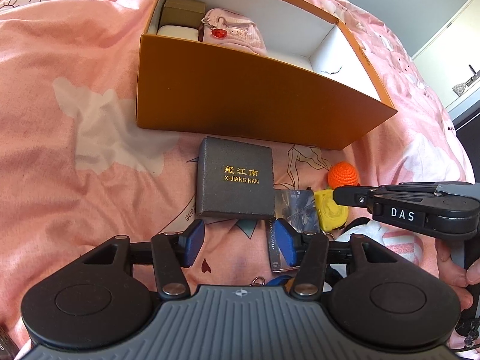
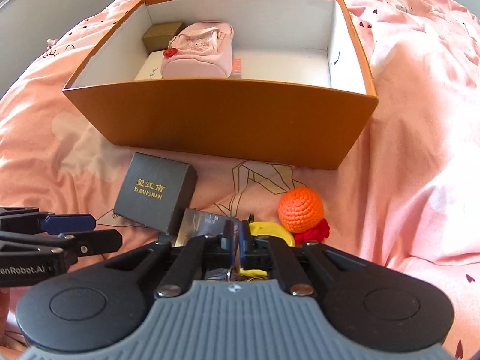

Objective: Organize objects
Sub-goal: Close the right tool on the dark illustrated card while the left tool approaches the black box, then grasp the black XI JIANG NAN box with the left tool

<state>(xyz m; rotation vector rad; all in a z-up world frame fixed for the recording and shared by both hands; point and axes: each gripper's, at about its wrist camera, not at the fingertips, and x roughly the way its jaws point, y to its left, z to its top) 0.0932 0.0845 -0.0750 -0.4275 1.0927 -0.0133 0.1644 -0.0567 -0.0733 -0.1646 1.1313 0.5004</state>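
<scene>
An orange box (image 1: 240, 102) (image 2: 222, 120) lies open on the pink bedspread, holding a pink pouch (image 2: 199, 52), a gold box (image 2: 162, 36) and a white case (image 1: 177, 31). In front of it lie a dark grey XI JIANG NAN box (image 1: 235, 184) (image 2: 154, 196), a shiny card (image 1: 297, 207) (image 2: 204, 225), a yellow item (image 1: 331, 210) (image 2: 270, 229) and an orange crocheted ball (image 1: 343, 175) (image 2: 300, 208). My left gripper (image 1: 237, 240) is open just short of the grey box. My right gripper (image 2: 237, 240) is nearly shut over the card's edge and the yellow item; whether it grips either is unclear.
The pink bedspread (image 2: 420, 150) is rumpled all around. A red crocheted piece (image 2: 313, 231) lies under the orange ball. A black-and-white soft item (image 1: 369, 228) lies by the right gripper. A grey wall and furniture (image 1: 462, 69) stand beyond the bed.
</scene>
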